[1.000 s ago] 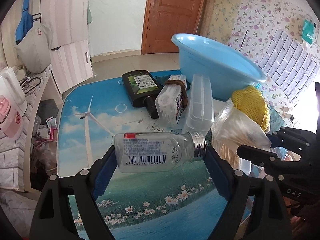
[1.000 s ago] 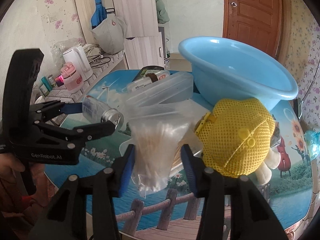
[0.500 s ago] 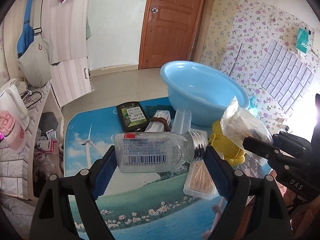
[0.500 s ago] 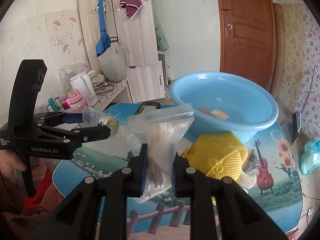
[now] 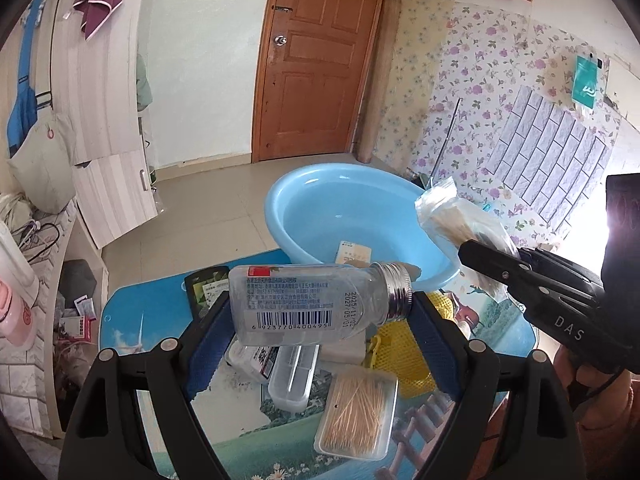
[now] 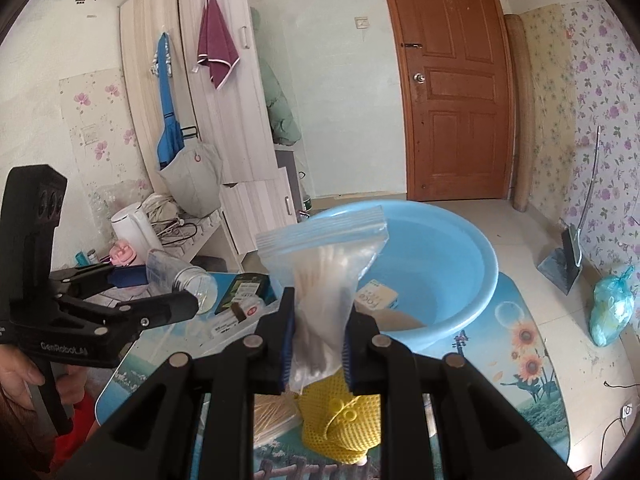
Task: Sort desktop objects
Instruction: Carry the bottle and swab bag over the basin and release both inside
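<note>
So we've got both grippers loaded up above the table (image 5: pixel 132 320) right now. Our left gripper (image 5: pixel 316 312) has its jaws spread wide, clamped end to end on a clear plastic bottle (image 5: pixel 304 304) lying sideways between the blue pads, silver screw cap pointing to the right, barcode label facing us. Our right gripper (image 6: pixel 318 340) is squeezed nearly closed on a zip bag of cotton swabs (image 6: pixel 324 276), pinching it low down so the sealed top sticks up in front of the blue basin (image 6: pixel 448 264). From the left wrist view the bag hangs right over the basin's near rim. The basin already has a small carton (image 6: pixel 376 298) sitting in it. Down on the table below the bottle there's a clear box of toothpicks (image 5: pixel 358 412), a long clear plastic case (image 5: pixel 292 372), a yellow mesh thing (image 6: pixel 340 420) and a dark green flat bottle (image 5: pixel 204 290) near the far edge.
</note>
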`<control>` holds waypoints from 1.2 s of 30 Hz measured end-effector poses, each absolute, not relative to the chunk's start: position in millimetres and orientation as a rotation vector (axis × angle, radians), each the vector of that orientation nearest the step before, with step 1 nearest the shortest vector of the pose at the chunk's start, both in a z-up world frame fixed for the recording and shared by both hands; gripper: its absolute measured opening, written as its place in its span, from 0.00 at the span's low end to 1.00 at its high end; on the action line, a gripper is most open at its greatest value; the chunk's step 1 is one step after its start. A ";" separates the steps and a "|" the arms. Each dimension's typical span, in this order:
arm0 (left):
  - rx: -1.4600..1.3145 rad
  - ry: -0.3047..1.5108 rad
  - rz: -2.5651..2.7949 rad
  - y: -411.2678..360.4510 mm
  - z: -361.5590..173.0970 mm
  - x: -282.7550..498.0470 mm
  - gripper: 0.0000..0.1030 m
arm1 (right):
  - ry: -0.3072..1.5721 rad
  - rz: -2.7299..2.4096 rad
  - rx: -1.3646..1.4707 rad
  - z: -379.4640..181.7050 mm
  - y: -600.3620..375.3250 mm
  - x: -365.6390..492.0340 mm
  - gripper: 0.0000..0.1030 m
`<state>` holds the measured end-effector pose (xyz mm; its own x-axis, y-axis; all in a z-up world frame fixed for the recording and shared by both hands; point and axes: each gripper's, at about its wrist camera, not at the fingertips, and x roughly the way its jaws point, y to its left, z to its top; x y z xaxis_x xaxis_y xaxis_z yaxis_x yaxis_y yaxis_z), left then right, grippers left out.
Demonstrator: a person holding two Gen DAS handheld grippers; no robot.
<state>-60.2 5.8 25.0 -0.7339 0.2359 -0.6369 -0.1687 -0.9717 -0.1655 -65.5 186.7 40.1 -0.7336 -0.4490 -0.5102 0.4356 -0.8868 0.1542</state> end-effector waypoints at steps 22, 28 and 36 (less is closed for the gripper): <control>-1.024 -0.022 2.661 47.7 20.9 -138.9 0.83 | -0.099 -2.582 0.831 23.4 209.7 -133.3 0.19; -1.041 -0.013 2.648 54.3 13.7 -146.8 0.84 | -0.110 -2.608 0.833 18.5 213.0 -143.8 0.21; -1.068 -0.006 2.645 55.4 9.6 -146.4 0.86 | -0.124 -2.612 0.876 12.2 213.1 -150.8 0.25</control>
